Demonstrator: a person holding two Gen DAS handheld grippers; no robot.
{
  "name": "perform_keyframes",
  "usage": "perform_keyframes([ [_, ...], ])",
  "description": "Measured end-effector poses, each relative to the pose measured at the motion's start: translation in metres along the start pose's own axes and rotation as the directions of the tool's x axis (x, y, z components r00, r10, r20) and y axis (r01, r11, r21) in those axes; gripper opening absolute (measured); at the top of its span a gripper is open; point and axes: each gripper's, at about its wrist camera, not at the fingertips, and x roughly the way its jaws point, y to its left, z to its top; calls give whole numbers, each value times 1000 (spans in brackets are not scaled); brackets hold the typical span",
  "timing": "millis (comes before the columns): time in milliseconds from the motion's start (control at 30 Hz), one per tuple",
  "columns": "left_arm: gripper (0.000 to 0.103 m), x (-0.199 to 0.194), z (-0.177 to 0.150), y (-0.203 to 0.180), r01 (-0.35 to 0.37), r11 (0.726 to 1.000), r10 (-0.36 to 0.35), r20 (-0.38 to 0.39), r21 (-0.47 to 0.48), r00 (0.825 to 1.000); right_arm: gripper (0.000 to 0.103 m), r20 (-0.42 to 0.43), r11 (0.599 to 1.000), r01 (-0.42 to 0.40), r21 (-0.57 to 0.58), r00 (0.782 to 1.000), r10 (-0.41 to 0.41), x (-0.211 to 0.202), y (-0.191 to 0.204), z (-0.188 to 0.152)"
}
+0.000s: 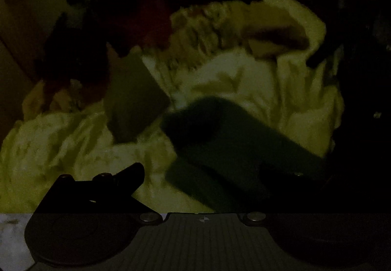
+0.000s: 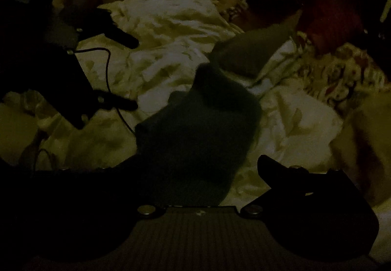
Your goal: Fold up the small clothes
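The scene is very dark. A dark green garment (image 2: 202, 119) lies bunched on the crumpled white bedsheet (image 2: 171, 14). My right gripper (image 2: 195, 163) hovers over its near end, jaws wide apart; the right fingertip (image 2: 266, 166) shows, the left one is lost in shadow. My left gripper (image 2: 133, 74) hangs at the left, open, with only sheet between its fingers. In the left wrist view the green garment (image 1: 232, 144) lies under my left gripper (image 1: 202, 171); only the left fingertip (image 1: 134, 171) is clear.
A grey folded cloth (image 2: 249, 51) lies just beyond the green garment, also seen as a grey piece (image 1: 134, 100). A flower-patterned cloth (image 2: 342, 78) and a red cloth (image 2: 330, 17) lie at the right. A thin black cable (image 2: 107, 70) hangs by the left gripper.
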Motion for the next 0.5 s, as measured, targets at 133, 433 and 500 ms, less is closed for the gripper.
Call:
perform_keyframes([
  [133, 103, 8, -3, -12, 6, 999, -4, -57, 33, 998, 102, -44, 997, 0, -81, 999, -4, 0, 12, 8],
  [433, 103, 29, -11, -12, 9, 1000, -12, -154, -22, 988, 102, -155, 987, 8, -161, 987, -33, 47, 28, -5],
  [500, 103, 28, -10, -11, 7, 1000, -10, -148, -24, 989, 102, -157, 988, 9, -153, 987, -33, 47, 27, -4],
])
